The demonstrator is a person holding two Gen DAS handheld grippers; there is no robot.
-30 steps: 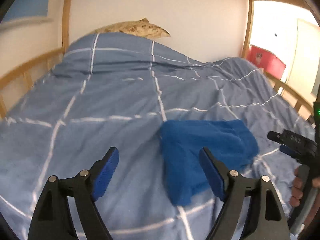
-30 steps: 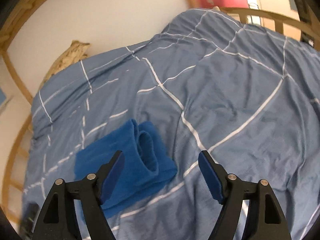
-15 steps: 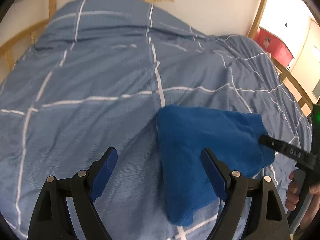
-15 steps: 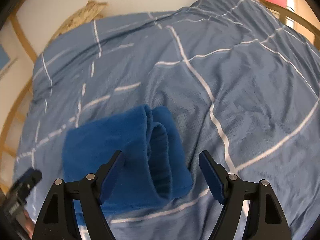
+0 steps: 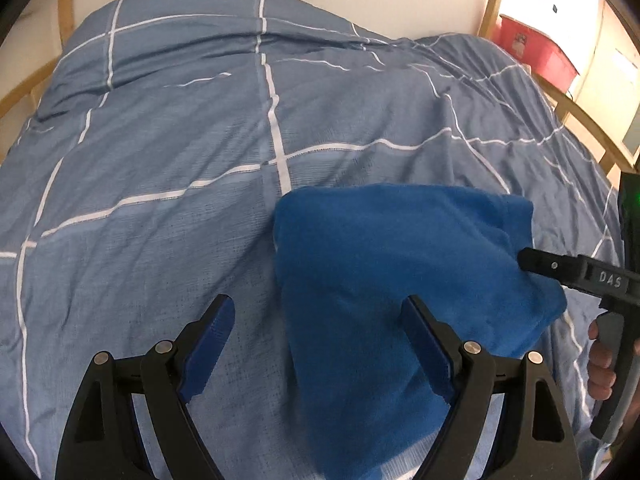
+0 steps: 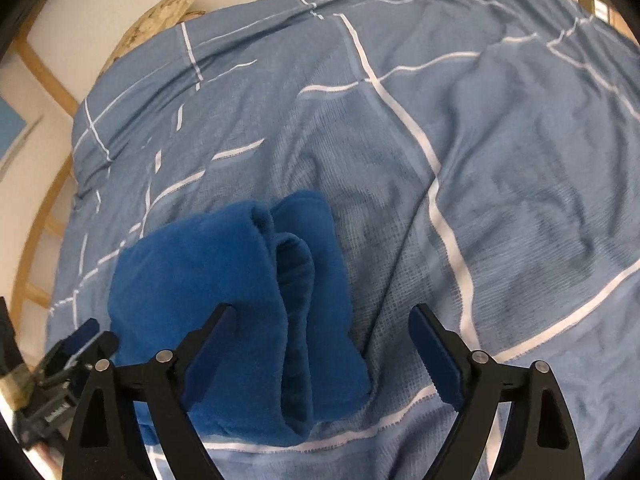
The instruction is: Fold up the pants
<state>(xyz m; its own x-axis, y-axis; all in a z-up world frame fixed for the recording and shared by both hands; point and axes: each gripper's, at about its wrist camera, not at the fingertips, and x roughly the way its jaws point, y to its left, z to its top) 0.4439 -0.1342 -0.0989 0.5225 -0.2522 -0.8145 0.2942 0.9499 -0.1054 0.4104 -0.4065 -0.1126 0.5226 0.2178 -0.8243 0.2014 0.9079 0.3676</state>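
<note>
Blue checked duvet [image 5: 160, 184] carries the folded blue pants [image 5: 380, 272], with the left gripper [image 5: 318, 344] spread wide over their edge and the right gripper [image 6: 320, 348] opening above them, neither pinching fabric.

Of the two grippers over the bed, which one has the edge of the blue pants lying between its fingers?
The right gripper: the rolled edge of the blue pants runs between its opening jaws, untouched. The left gripper mostly frames bare duvet, the pants behind its right finger.
</note>
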